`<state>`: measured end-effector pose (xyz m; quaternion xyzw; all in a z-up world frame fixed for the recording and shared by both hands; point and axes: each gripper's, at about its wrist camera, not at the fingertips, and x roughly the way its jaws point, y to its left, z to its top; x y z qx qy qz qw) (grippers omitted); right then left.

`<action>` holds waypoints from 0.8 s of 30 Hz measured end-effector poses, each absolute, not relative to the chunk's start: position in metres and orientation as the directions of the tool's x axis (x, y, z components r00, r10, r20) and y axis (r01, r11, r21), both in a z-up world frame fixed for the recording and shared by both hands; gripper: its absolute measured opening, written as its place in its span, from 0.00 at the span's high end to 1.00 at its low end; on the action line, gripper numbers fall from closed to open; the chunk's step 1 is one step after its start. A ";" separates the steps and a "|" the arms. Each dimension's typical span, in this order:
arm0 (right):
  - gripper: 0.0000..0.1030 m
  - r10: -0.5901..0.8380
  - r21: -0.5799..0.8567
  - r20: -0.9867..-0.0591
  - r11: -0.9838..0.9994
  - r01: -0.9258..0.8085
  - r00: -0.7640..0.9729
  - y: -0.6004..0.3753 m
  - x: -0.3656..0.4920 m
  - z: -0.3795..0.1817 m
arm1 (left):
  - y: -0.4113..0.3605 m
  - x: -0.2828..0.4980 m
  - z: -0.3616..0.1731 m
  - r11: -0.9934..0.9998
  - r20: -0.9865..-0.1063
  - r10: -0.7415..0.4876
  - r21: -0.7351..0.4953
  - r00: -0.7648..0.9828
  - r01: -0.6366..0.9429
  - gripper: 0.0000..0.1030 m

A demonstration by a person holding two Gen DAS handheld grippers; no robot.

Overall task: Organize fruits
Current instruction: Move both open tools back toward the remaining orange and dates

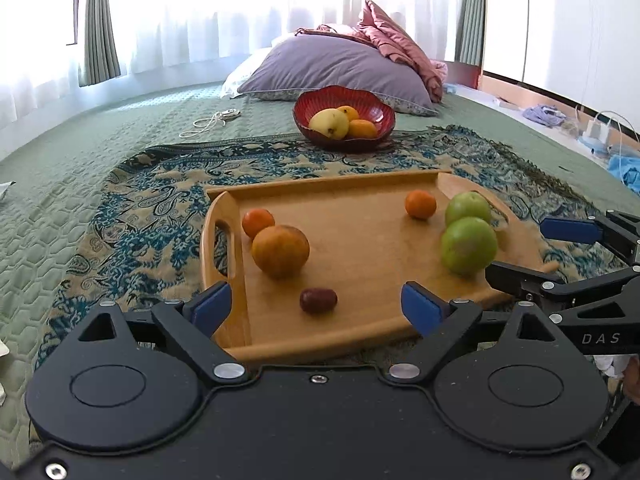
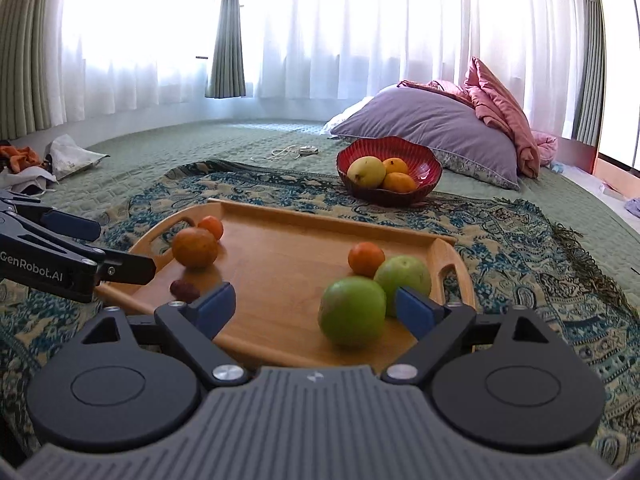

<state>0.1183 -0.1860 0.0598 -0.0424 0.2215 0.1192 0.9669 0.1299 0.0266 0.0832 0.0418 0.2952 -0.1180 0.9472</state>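
A wooden tray [image 1: 360, 248] [image 2: 280, 264] lies on a patterned cloth. On it are a large orange [image 1: 280, 251] [image 2: 195, 248], two small oranges [image 1: 258, 222] [image 1: 420, 204], two green apples [image 1: 469, 245] [image 1: 468, 207] and a dark red date [image 1: 318, 300] [image 2: 184, 290]. A red bowl [image 1: 344, 114] [image 2: 390, 170] beyond the tray holds a yellow mango and two oranges. My left gripper [image 1: 316, 306] is open, the date between its fingers. My right gripper [image 2: 316, 306] is open, the near green apple [image 2: 353, 311] between its fingers, untouched.
The patterned cloth [image 1: 132, 216] covers a green quilted bed [image 1: 48, 184]. A purple pillow [image 1: 332, 68] and pink bedding [image 1: 392, 40] lie behind the bowl. A white cord [image 1: 210, 120] lies far left. Clutter lies at the bed's right edge [image 1: 600, 132] and far left [image 2: 40, 164].
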 end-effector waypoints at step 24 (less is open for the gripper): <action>0.06 0.250 -0.101 -0.399 0.945 -0.313 0.882 -0.163 0.065 0.026 | 0.023 0.091 0.058 0.953 -0.585 -0.206 0.061 0.784 0.296 0.09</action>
